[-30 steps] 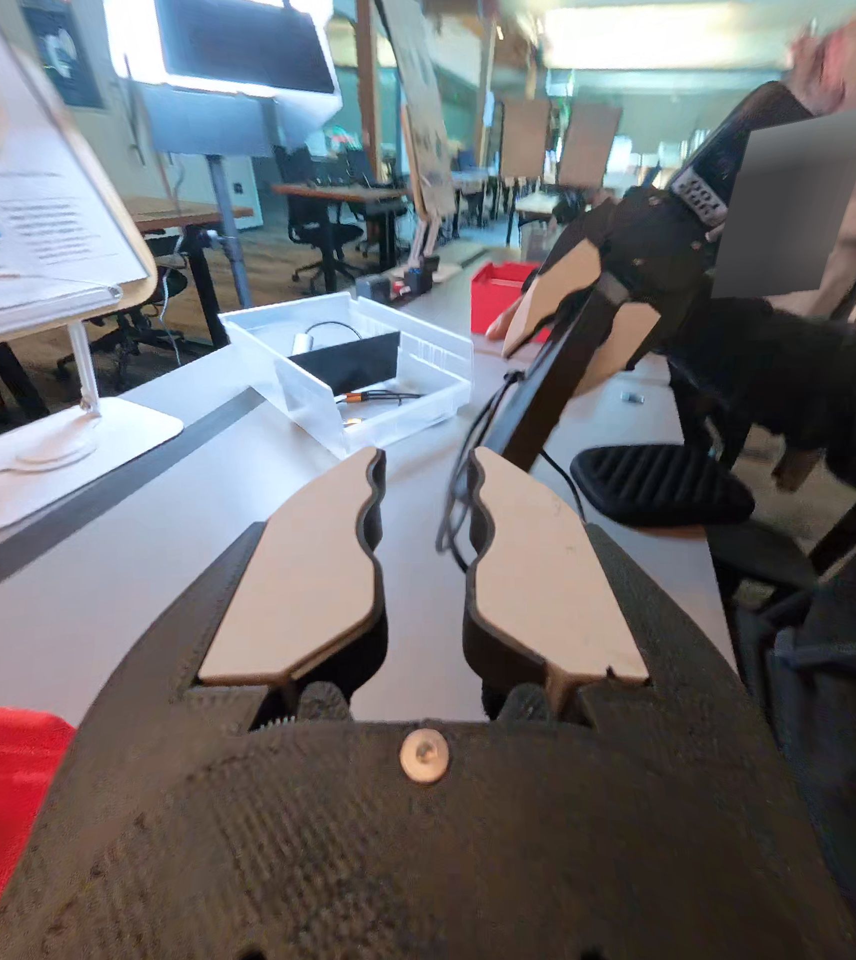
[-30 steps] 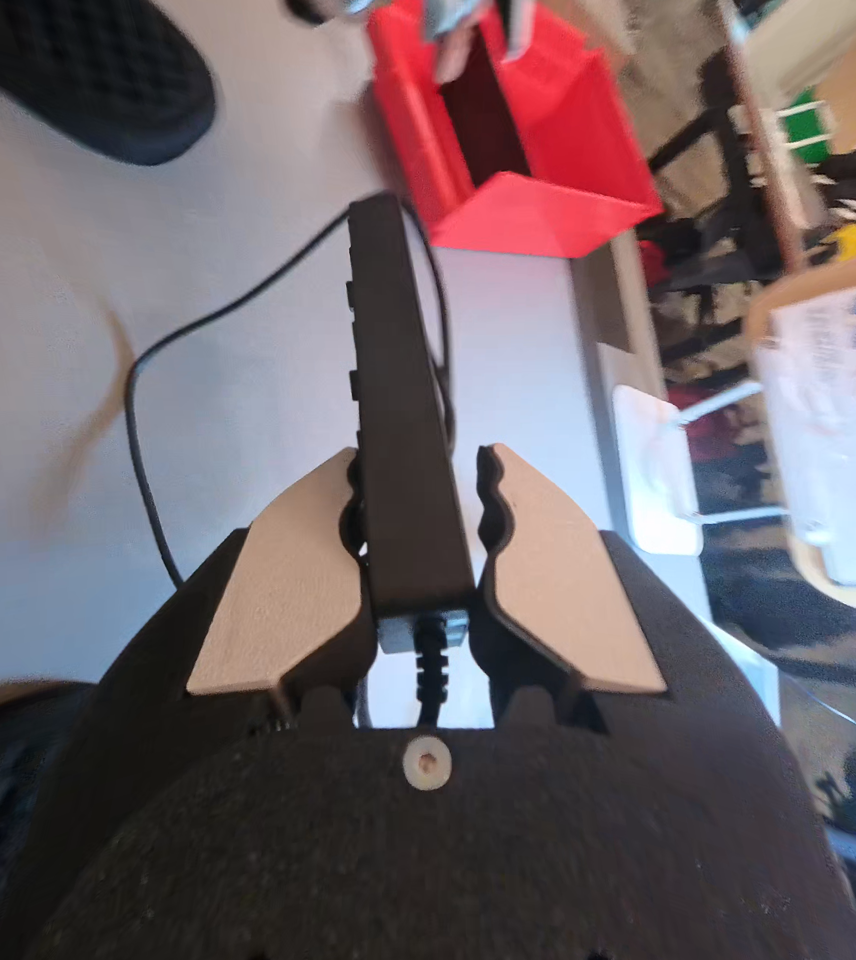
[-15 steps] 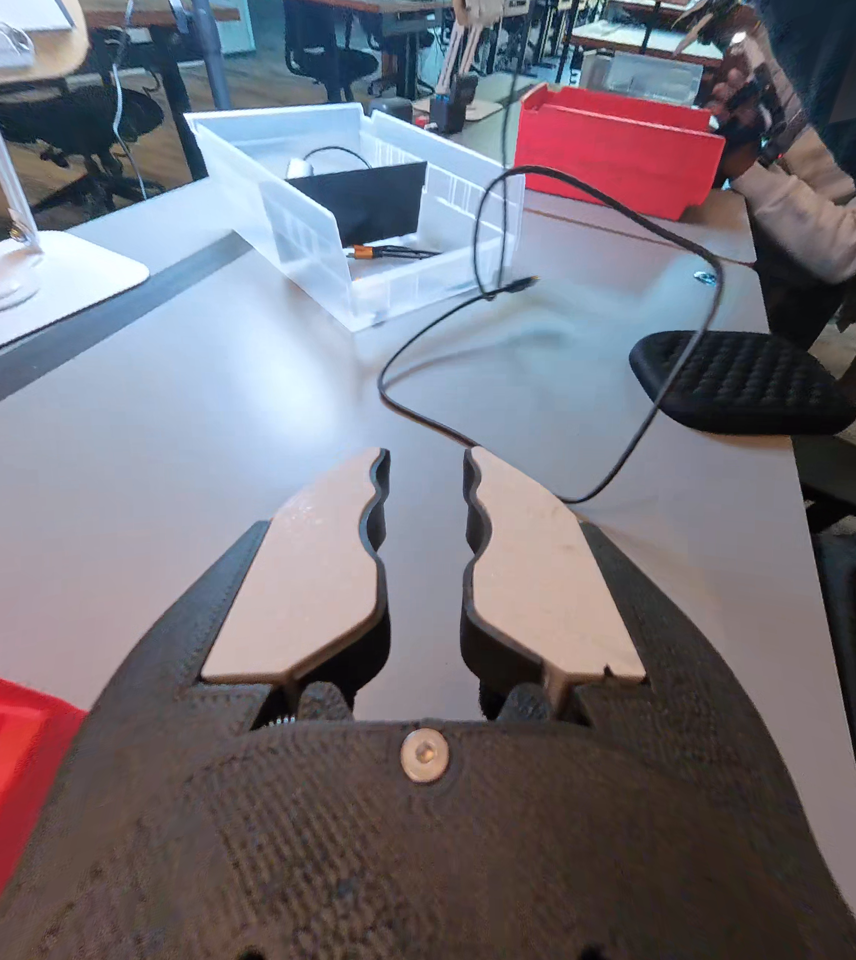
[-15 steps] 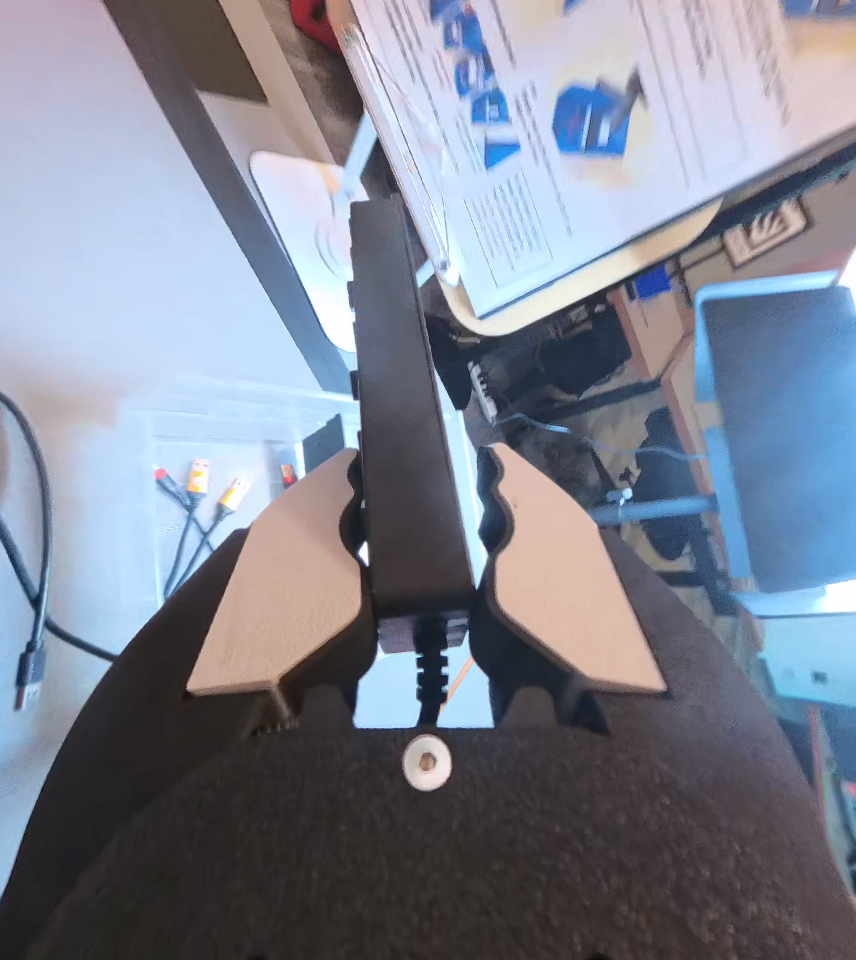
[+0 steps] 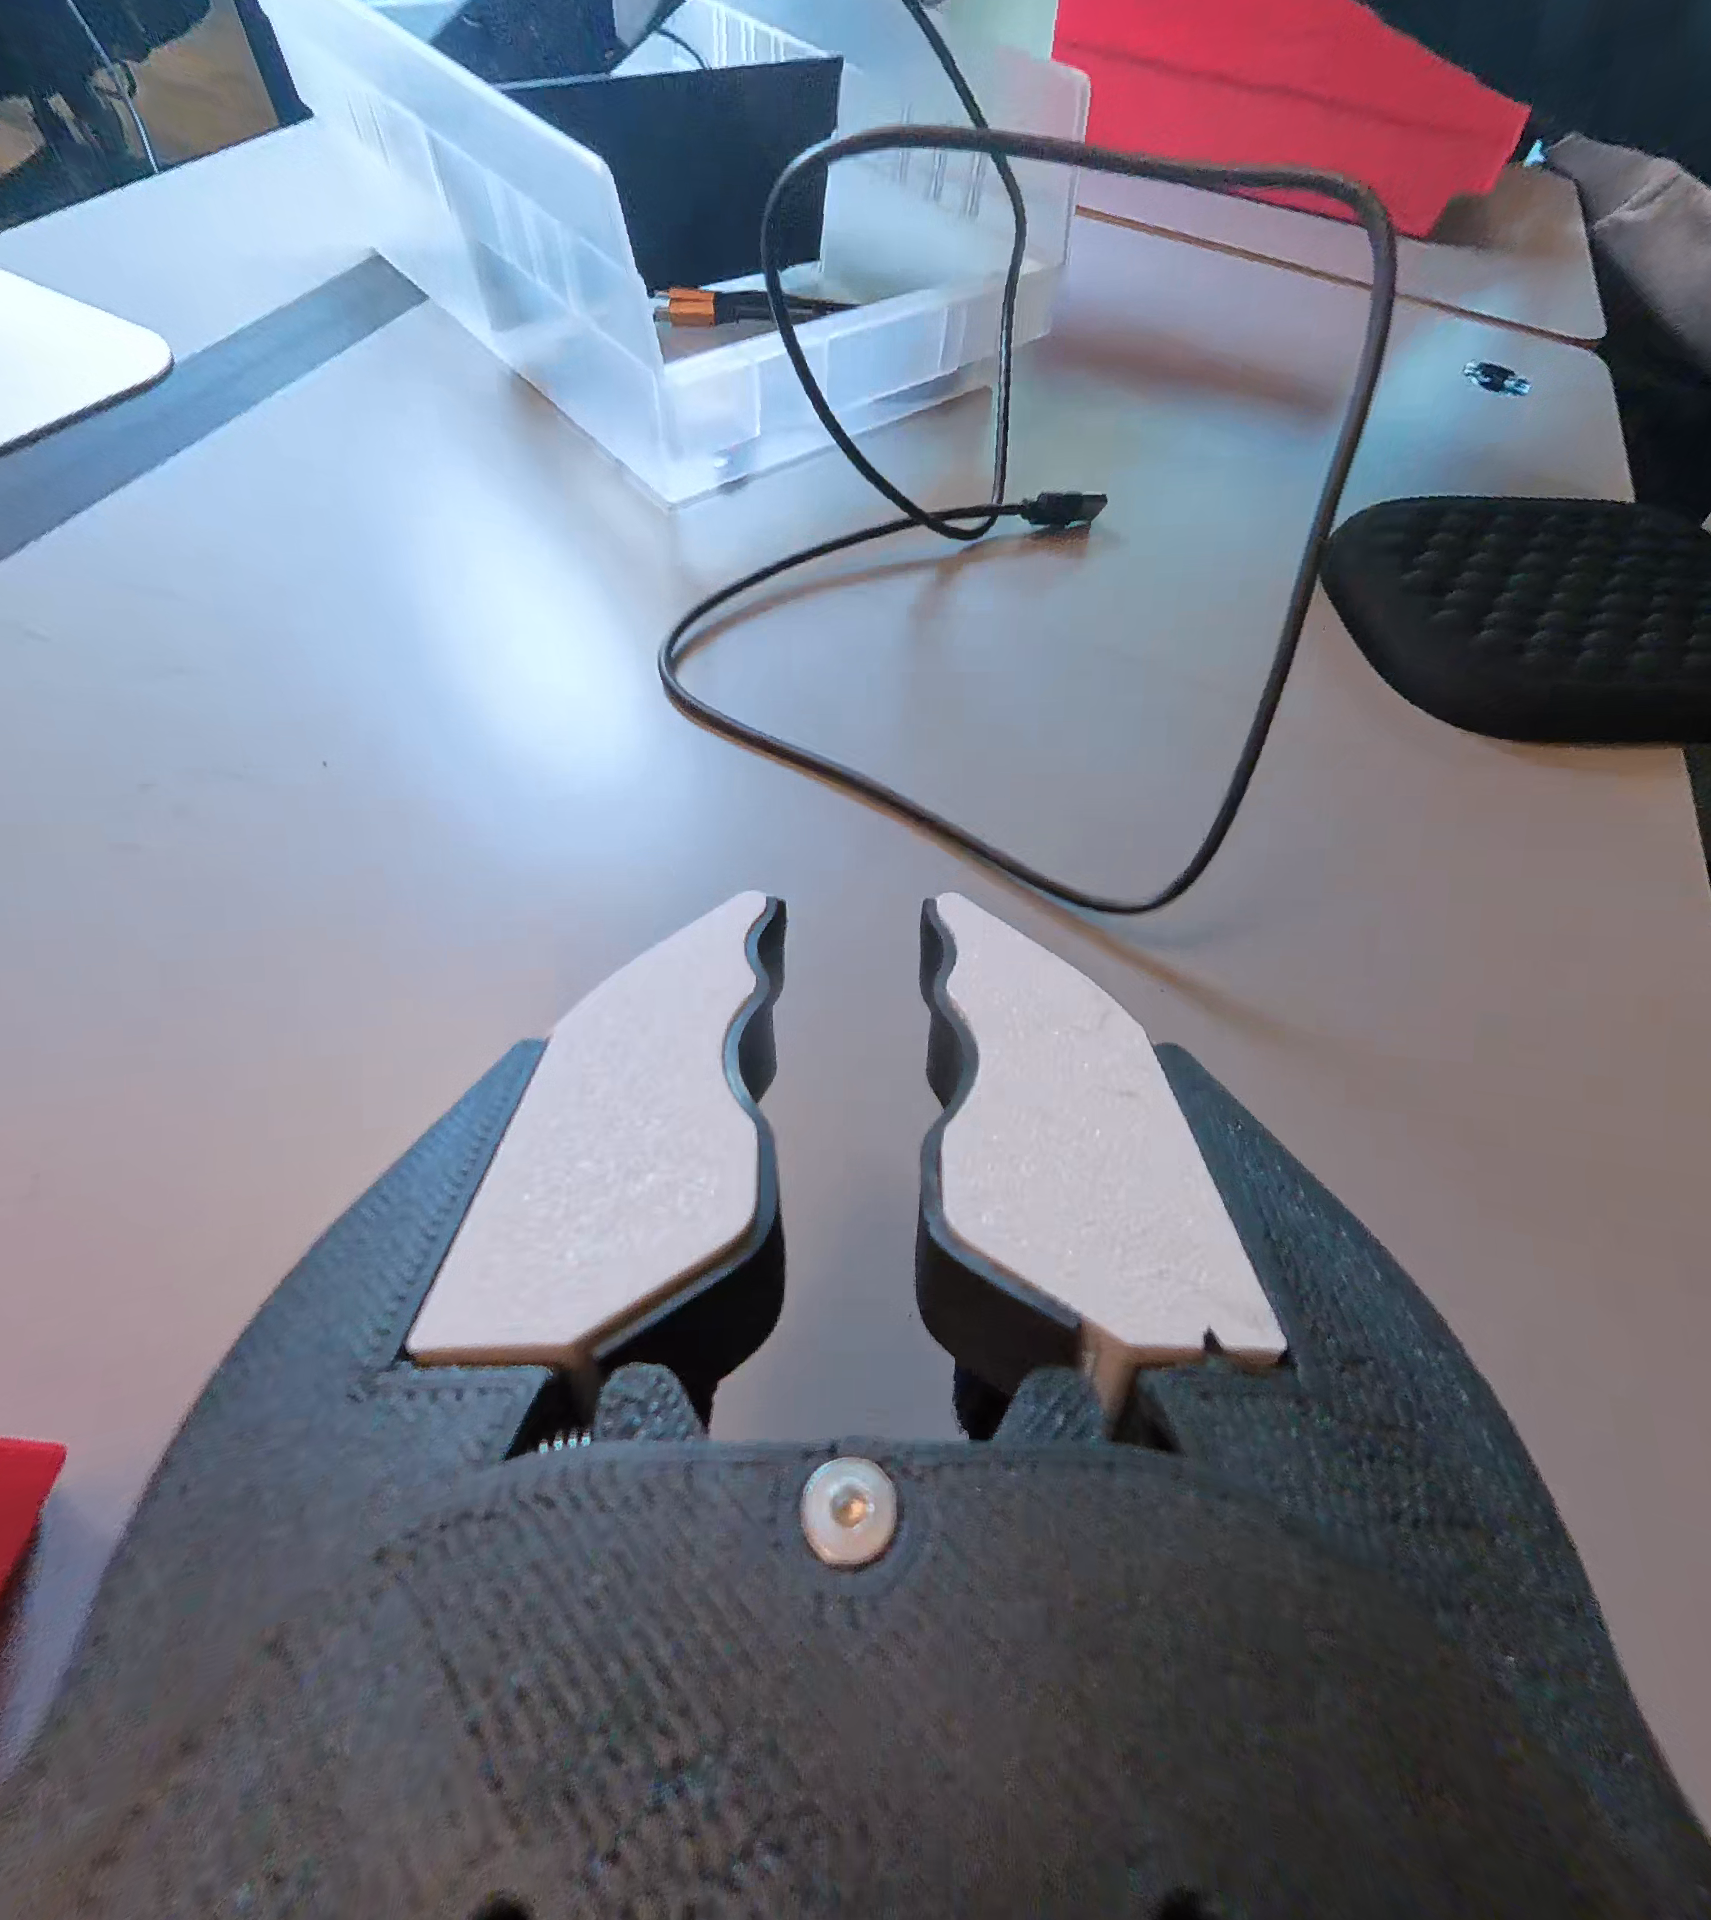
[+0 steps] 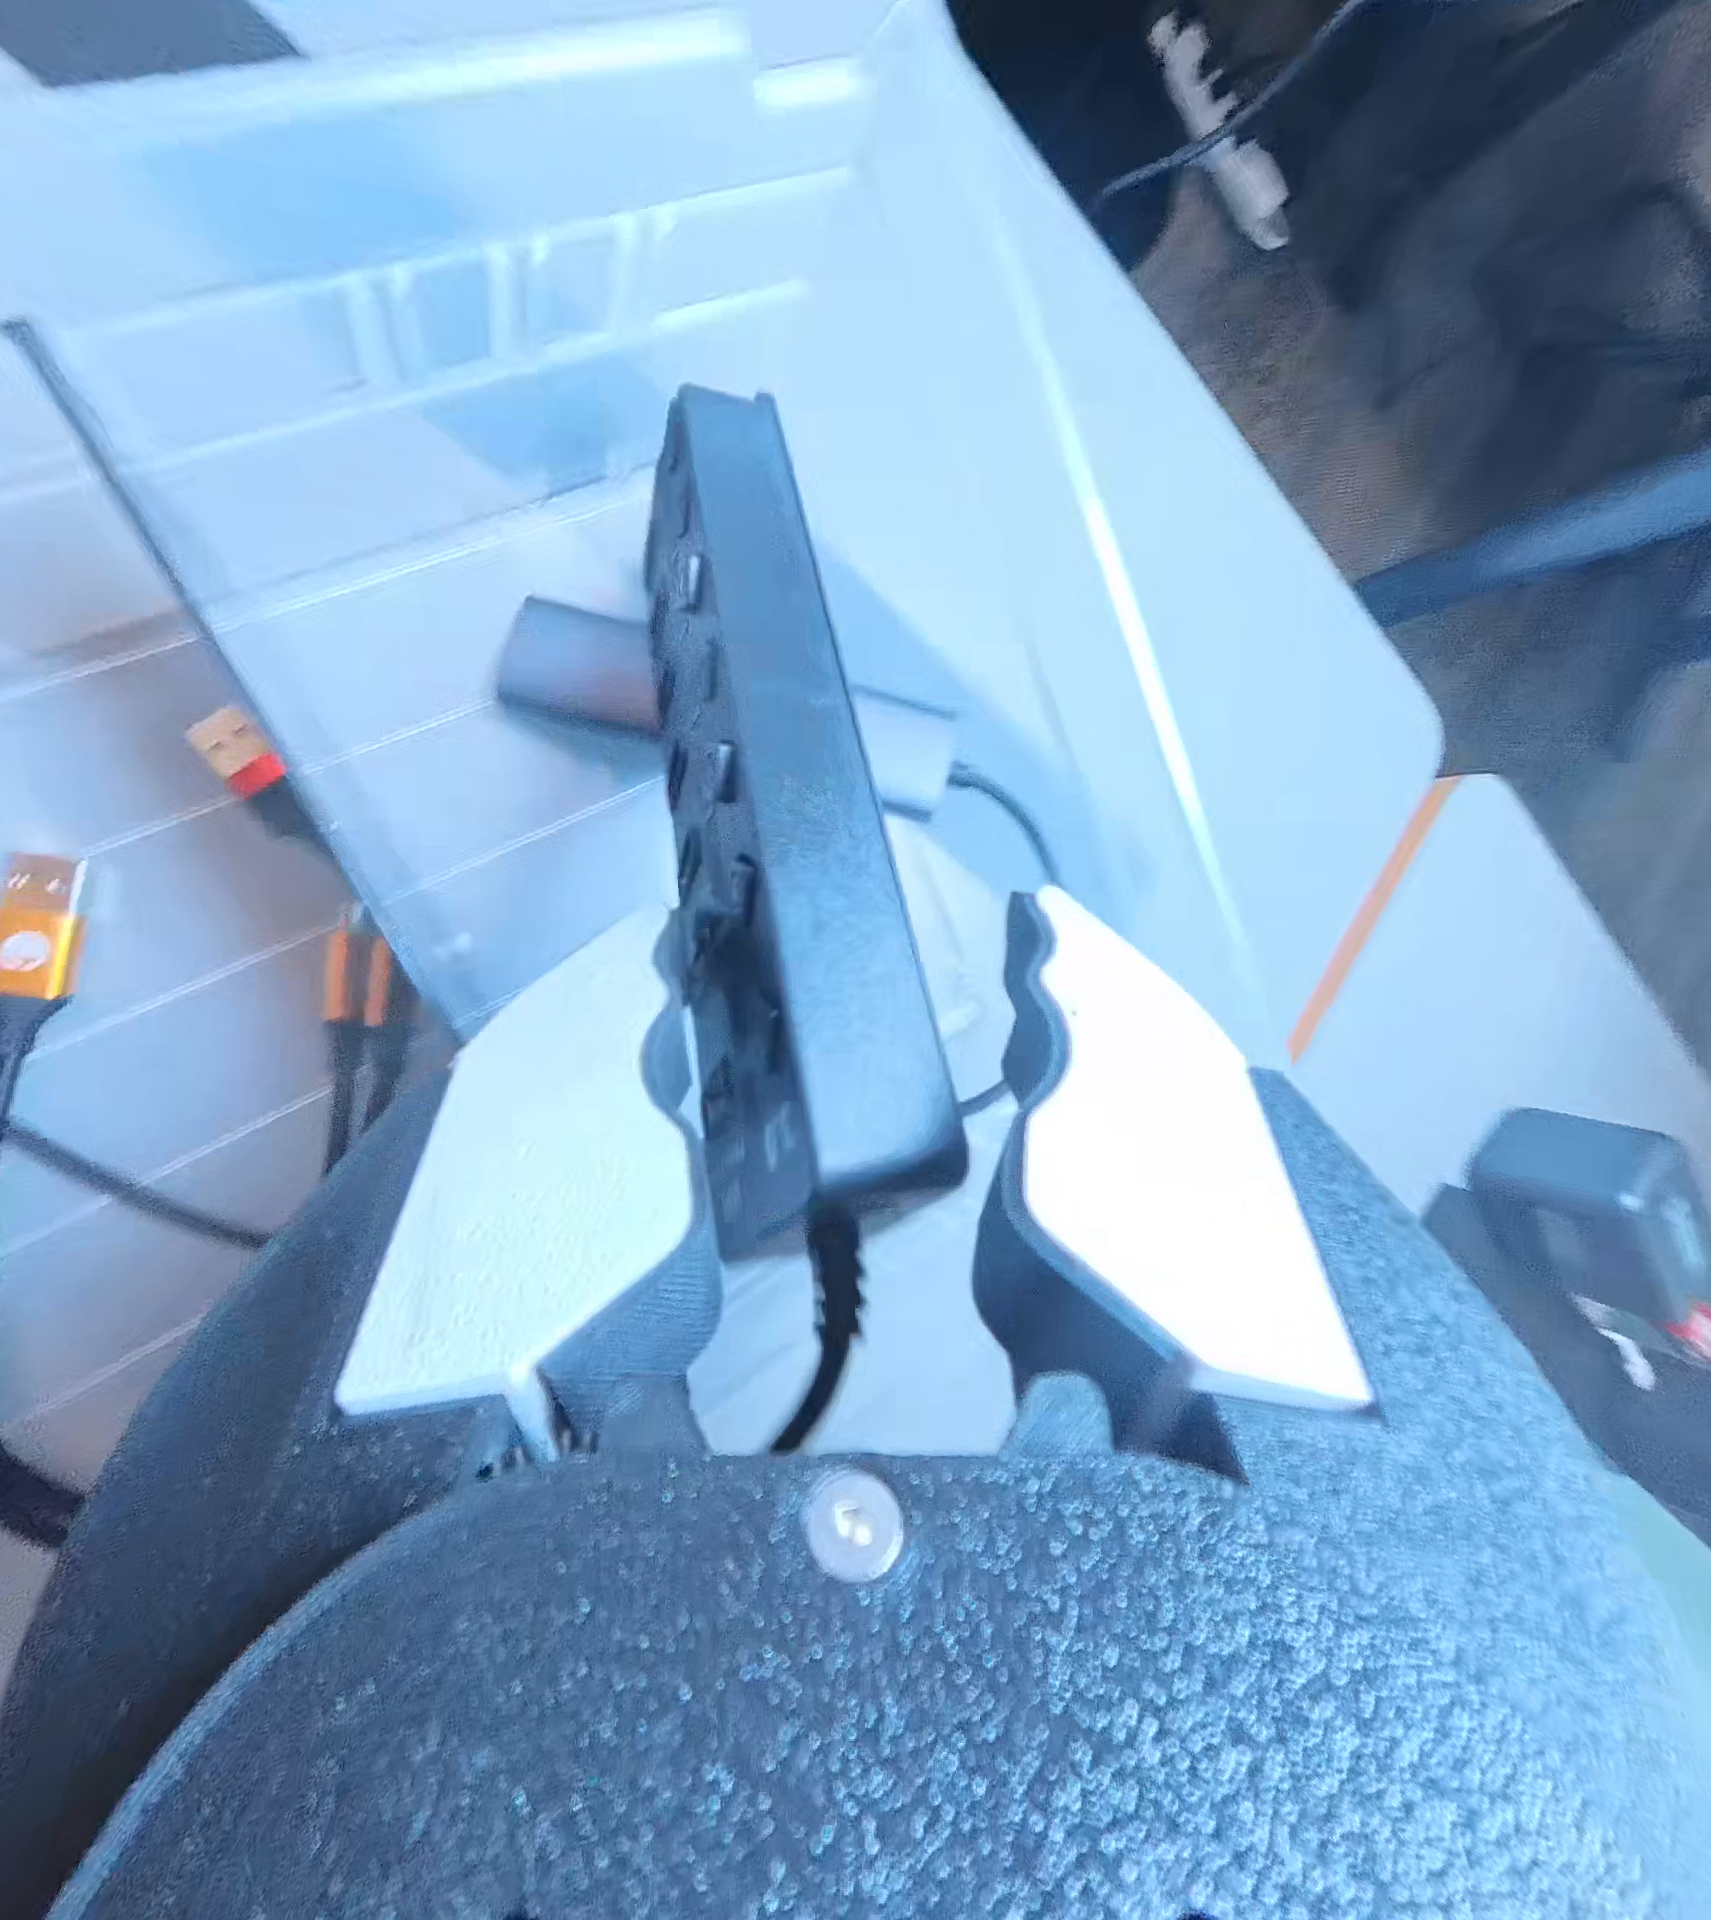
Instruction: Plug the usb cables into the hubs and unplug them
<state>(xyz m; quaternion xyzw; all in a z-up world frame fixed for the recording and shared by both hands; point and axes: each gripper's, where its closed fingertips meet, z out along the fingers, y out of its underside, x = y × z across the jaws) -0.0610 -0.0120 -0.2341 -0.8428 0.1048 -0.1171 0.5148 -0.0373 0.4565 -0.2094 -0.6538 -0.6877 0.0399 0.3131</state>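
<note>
Right wrist view: blurred; the long black usb hub point(image 6: 789, 831) stands tilted between the spread fingers of the right gripper point(image 6: 846, 935), resting against the left-hand finger and clear of the right-hand one.
Hub's hold: released, not pinched.
Hidden: the hub covers part of a grey adapter point(image 6: 576, 665) at frame centre inside the clear plastic bin point(image 6: 415, 343).
Orange-tipped usb cables point(image 6: 30, 935): three plugs counted, left of frame; one half behind a divider.
Left gripper point(image 5: 851, 925): fingers parted, empty, above the grey worktop point(image 5: 259, 779).
Thin black cable point(image 5: 1246, 727): one, looped mid-frame, its plug point(image 5: 1064, 509) lying on the worktop; its far end runs off the top edge.
Red trays: cut off, upper right point(image 5: 1277, 94) and lower left.
</note>
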